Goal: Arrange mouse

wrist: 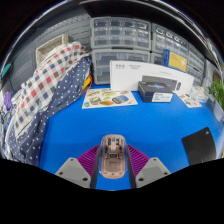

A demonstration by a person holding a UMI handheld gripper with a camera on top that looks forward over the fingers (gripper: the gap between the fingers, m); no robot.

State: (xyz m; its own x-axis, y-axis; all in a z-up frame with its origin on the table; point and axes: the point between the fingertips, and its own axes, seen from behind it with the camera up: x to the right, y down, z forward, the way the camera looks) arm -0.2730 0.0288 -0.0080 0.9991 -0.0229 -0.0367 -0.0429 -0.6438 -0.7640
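A beige computer mouse sits between my two fingers, its long axis pointing away from me. My gripper is shut on it: the purple pads press on its left and right sides. The mouse is over the near part of the blue table top. I cannot tell whether it rests on the table or is held just above it.
A picture sheet, a white box and a black device lie at the table's far side. A plaid cloth hangs at the left. A black mat lies to the right. Drawer cabinets stand behind.
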